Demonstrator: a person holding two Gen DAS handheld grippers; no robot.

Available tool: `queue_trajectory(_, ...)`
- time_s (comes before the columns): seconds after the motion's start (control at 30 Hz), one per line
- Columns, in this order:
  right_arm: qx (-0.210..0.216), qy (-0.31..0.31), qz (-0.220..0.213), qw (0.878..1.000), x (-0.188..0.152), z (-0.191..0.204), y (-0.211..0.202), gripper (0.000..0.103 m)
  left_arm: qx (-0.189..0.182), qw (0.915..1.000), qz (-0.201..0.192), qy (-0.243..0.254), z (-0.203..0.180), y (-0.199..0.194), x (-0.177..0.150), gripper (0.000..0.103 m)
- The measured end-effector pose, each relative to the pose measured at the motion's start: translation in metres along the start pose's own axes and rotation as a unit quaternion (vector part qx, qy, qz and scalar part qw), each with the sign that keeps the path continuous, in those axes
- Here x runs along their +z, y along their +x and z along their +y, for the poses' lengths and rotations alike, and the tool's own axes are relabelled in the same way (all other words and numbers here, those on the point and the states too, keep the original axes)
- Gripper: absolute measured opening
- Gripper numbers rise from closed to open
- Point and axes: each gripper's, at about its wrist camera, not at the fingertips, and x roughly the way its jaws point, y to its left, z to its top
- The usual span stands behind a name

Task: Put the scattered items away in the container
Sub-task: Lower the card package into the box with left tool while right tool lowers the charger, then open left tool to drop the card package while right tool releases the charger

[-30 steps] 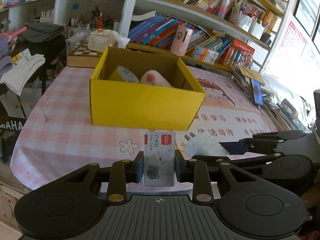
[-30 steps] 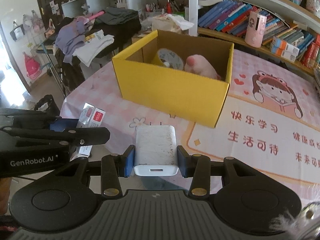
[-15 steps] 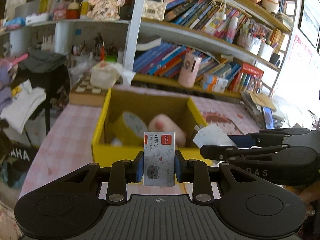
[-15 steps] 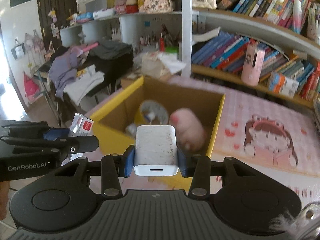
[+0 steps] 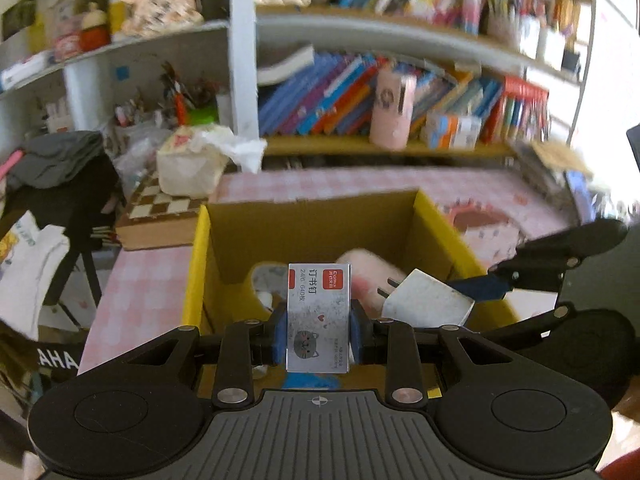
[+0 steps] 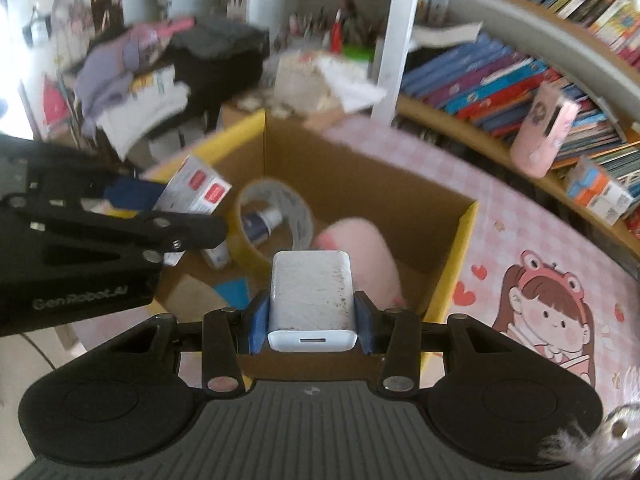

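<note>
My left gripper is shut on a small staple box with a red label and a cat drawing, held above the open yellow cardboard box. My right gripper is shut on a white USB charger, also over the yellow box. Inside the box lie a tape roll, a pink plush and a small tube. The charger and right gripper show at the right of the left wrist view; the staple box shows at the left of the right wrist view.
The box stands on a pink checked tablecloth with a cartoon girl mat. A chessboard box, a tissue pack and a pink cup stand behind. Bookshelves fill the back; clothes hang at the left.
Both grippers have moved forward and up from the table's front edge to above the yellow box, still holding the staple box and the charger. The box's inside now shows from above.
</note>
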Motion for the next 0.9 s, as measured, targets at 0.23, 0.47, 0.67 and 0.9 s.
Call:
queue_trajectory(0.23,0.024,-0.009,0.054,0.998,0.007,-0.002,0.032,0.041,-0.019,0.9981,0.056,-0.014,0.013,0.041,-0.006,0.029)
queue_trajectory(0.47,0.068,0.026,0.083,0.994,0.009,-0.013,0.042,0.042,-0.036,0.9953,0.084,-0.031,0.024,0.054,-0.009,0.029)
queue_trajectory(0.67,0.072,0.028,0.083,0.994,0.009,-0.015,0.041,0.042,-0.037,0.9935,0.101,-0.037,0.027,0.06,-0.014,0.029)
queue_trajectory(0.9,0.071,0.029,0.074,0.994,0.007,-0.014,0.039,0.042,-0.03,0.9937,0.102,-0.035,0.024,0.059,-0.017,0.029)
